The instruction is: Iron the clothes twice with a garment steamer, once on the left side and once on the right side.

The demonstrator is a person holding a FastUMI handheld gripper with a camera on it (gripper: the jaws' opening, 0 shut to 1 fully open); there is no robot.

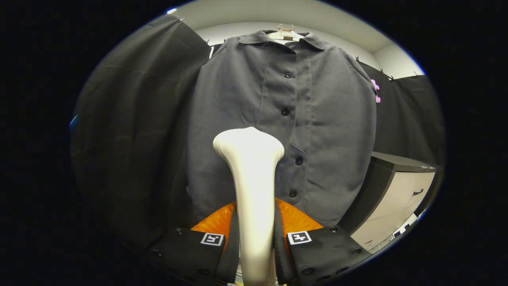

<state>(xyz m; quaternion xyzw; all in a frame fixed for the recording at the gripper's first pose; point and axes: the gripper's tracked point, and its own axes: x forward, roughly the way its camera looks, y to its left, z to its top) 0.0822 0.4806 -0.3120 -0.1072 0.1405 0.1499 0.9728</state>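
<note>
A dark grey button-up shirt (313, 119) hangs on a pale hanger (286, 33) straight ahead, its front facing me. My gripper (254, 242) is shut on the white garment steamer (251, 174), both fingers pressed against its handle. The steamer's wide head rises between the fingers and points at the shirt's lower front, just left of the button row. I cannot tell whether the head touches the cloth.
Black cloth walls (131, 131) stand to the left and behind the shirt. A cabinet (397, 194) with a dark top and pale drawers stands close to the shirt's right hem. A pink clip (375, 90) hangs on the right wall.
</note>
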